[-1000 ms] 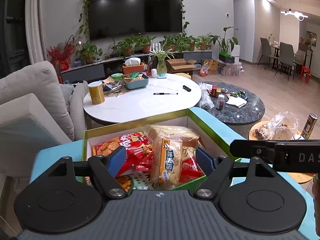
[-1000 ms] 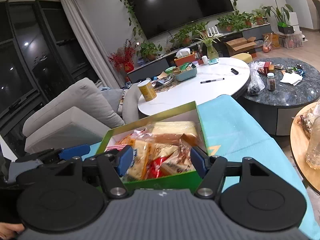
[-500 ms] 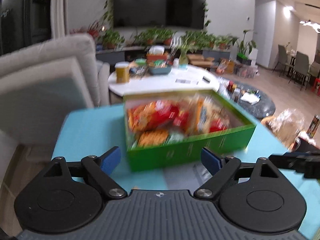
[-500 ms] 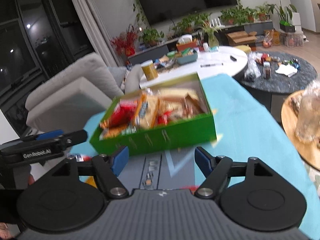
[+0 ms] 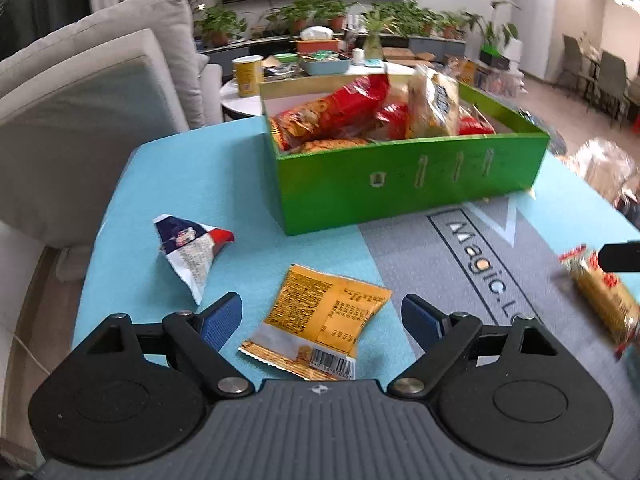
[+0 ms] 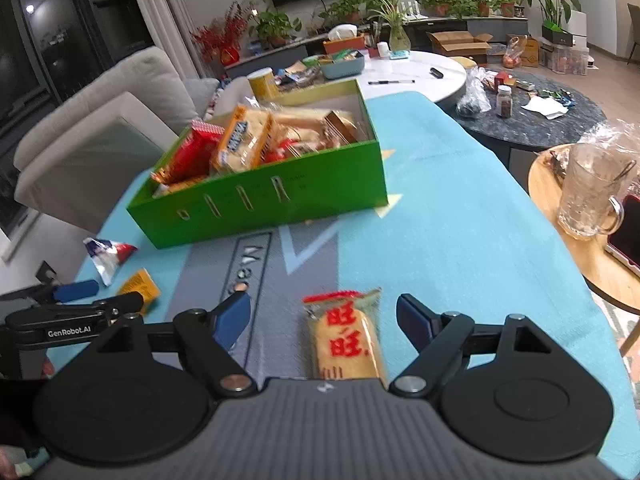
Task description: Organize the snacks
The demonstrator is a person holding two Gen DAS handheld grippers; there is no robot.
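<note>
Both claws wide, empty, over loose snacks on desk
Left claw [image 5: 322, 314] may crumple flat orange packet [image 5: 324, 330]; right claw [image 6: 323, 314] may skid rice cracker [image 6: 346, 340].

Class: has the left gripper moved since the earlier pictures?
Yes. The left gripper has drawn back from the green box and now frames an orange packet in front of it.
</note>
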